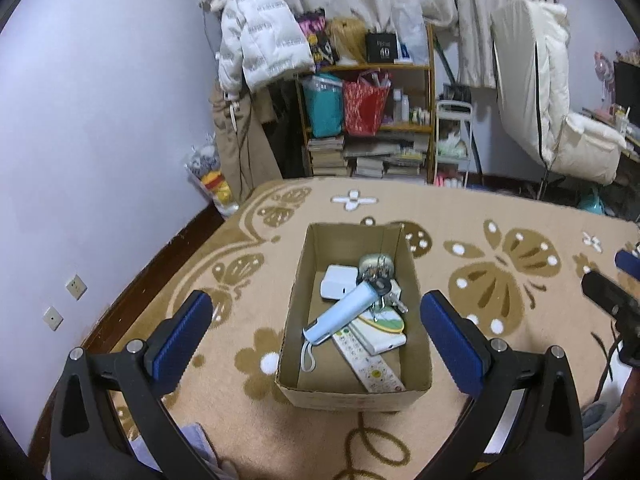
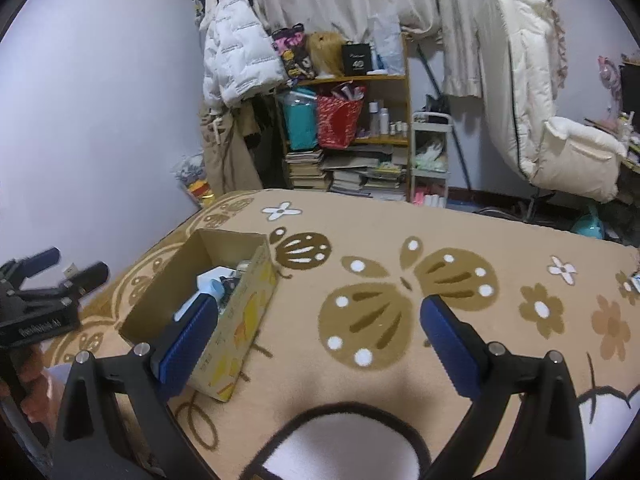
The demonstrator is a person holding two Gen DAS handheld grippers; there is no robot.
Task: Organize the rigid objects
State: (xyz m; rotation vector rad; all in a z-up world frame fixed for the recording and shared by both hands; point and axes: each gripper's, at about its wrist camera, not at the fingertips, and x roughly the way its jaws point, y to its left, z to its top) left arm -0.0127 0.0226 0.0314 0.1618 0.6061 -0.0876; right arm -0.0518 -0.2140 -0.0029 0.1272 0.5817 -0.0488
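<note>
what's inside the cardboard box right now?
Inside the cardboard box: a light-blue flashlight lying across the top, a white remote, a white adapter, keys and a green-and-white case. Anything beneath the pile is covered.

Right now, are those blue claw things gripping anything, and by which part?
Nothing is held. The left gripper and the right gripper are both open and empty; everything lies in the cardboard box.
</note>
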